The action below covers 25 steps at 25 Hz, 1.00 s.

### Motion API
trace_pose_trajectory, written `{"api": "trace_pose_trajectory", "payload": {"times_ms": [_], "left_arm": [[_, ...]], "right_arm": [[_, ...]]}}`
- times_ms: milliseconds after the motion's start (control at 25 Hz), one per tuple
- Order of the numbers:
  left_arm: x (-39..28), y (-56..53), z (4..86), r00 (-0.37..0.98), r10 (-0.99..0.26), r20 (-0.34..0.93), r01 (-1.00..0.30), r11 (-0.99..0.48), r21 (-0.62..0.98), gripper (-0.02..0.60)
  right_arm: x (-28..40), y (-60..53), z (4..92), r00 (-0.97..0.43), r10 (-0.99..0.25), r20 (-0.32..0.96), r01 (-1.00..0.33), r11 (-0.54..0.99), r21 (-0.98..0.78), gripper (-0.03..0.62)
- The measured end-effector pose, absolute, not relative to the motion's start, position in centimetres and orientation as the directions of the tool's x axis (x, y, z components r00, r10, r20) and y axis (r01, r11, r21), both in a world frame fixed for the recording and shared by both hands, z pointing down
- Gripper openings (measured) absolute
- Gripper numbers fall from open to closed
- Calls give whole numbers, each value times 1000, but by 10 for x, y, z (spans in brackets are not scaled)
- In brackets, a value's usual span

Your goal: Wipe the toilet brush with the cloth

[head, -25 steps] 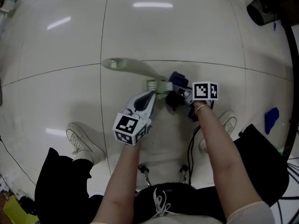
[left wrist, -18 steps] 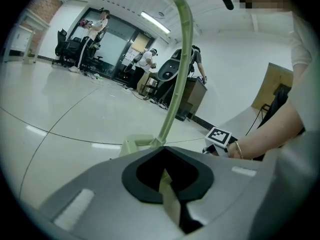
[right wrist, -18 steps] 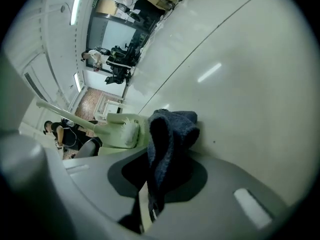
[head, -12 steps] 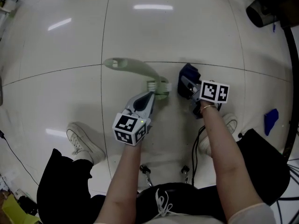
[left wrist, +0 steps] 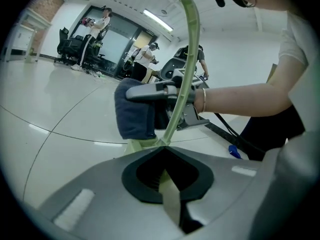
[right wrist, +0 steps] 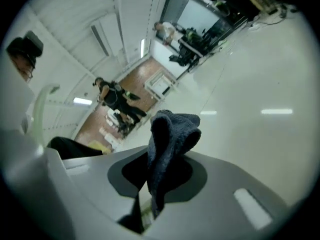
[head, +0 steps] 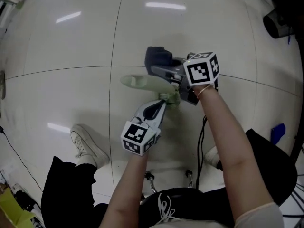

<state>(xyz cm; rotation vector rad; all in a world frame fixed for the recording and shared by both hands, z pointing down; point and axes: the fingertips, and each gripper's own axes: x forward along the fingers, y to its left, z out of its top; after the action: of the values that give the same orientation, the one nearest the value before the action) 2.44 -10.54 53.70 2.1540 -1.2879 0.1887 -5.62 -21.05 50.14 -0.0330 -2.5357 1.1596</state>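
Note:
My left gripper [head: 165, 100] is shut on the pale green toilet brush [head: 138, 81] near its head end. In the left gripper view the brush handle [left wrist: 186, 54] rises steeply out of the jaws of the left gripper [left wrist: 165, 156]. My right gripper [head: 161, 71] is shut on a dark blue cloth [head: 157, 57], which hangs just beyond the handle. The cloth [left wrist: 133, 113] sits against the handle's left side in the left gripper view. From the right gripper [right wrist: 154, 181] the bunched cloth [right wrist: 171, 136] sticks up, with the brush handle [right wrist: 40, 103] at the far left.
A white shoe [head: 85, 144] rests on the glossy tiled floor at the left. A black cable [head: 201, 141] runs by my right arm. A small blue object [head: 277, 129] lies on the floor at the right, and dark equipment [head: 281, 19] sits at the top right. People stand far off.
The right gripper carried the cloth from the brush's right side up and left to the handle. The brush has tilted up more steeply in the left gripper.

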Motion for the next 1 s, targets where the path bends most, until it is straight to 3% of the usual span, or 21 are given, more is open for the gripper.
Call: {"api": "trace_pose_trajectory", "payload": {"times_ms": [120,400,840,1000], "left_arm": [[23,-103,536,515,-742,429,-841,-342,418,6],[24,-102,535,517,-738,434,-842,-349,411,6],[27,-102,536,515,-739,434,-846,-356,397,6],[29,-103,536,525,-737,426,-840,-368,399,6]], "right_arm": [[-70,-194,536,-848,275,452,-161,681,-715,63],[-60,-194,579,-796,349,494,-219,594,-774,63],[5,-204,607,-820,277,501,-301,535,-789,61],[30,-203,613,-836,197,513,-354,520,-777,61]]}}
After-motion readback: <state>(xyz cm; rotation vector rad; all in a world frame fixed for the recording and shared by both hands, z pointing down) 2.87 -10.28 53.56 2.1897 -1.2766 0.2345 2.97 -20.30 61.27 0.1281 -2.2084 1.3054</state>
